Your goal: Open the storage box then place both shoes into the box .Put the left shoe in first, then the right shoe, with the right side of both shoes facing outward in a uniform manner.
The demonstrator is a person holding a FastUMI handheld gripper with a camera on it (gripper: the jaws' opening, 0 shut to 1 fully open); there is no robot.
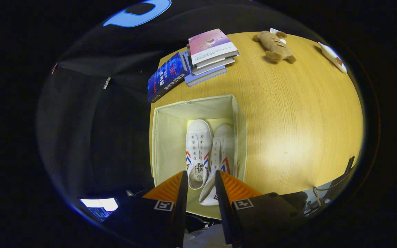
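With both shoes lying in open box, I'm holding hand-held gripper above, fingers parted, empty; advising straight lift, avoiding box walls.

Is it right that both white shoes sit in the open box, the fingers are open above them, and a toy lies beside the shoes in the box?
Not quite. In the gripper view the toy lies on the table, beyond the box. Both white shoes do sit in the open box, and the fingers are open above them.
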